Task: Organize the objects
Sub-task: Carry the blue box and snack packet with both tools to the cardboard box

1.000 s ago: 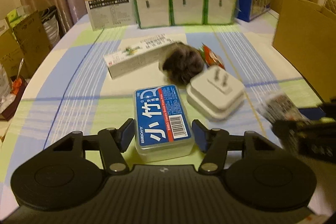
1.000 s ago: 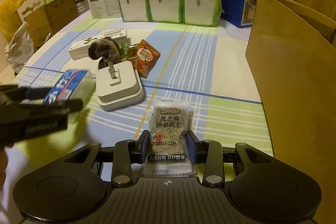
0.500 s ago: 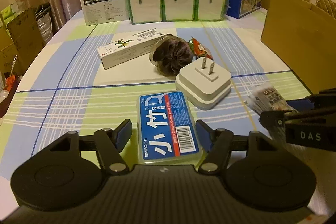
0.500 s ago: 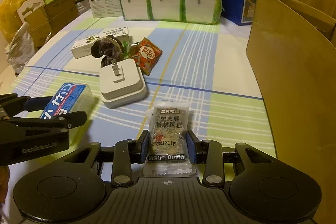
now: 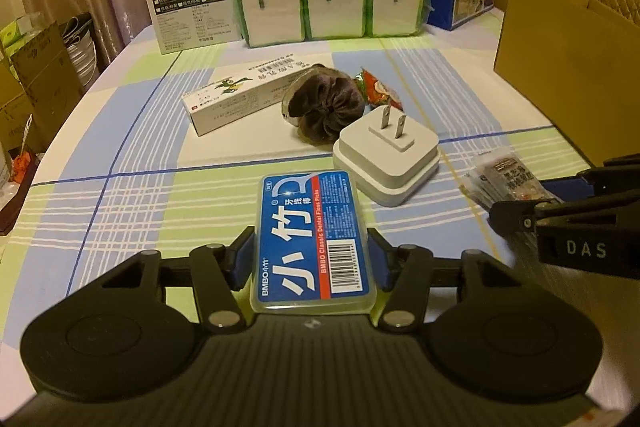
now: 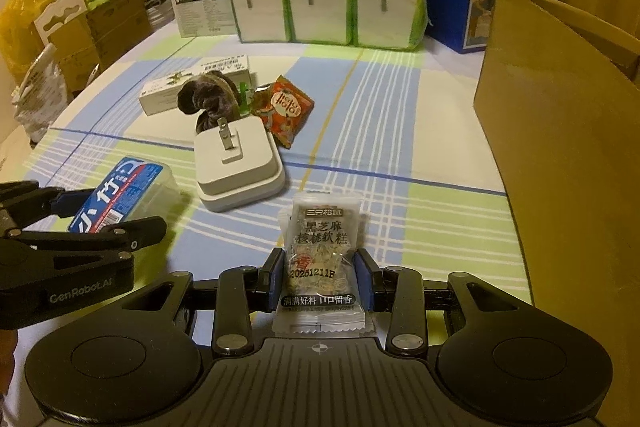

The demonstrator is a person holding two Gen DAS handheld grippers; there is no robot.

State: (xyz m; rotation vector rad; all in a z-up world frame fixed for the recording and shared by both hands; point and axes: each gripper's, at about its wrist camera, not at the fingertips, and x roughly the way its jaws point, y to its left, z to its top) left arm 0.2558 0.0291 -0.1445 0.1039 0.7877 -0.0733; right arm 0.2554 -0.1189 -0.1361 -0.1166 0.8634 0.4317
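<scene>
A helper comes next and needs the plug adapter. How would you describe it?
On the plaid tablecloth, look in front of the long white carton and dark scrunchie. The white square plug adapter lies there, alone in having two metal prongs pointing up.

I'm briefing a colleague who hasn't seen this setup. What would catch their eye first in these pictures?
First, the blue-labelled floss pick box clamped in the left claw, and the clear snack packet pinched in the right claw. Next, the white plug adapter, prongs up, mid-table on the checked tablecloth, in front of a dark scrunchie. A tall cardboard box stands at the right edge.
</scene>
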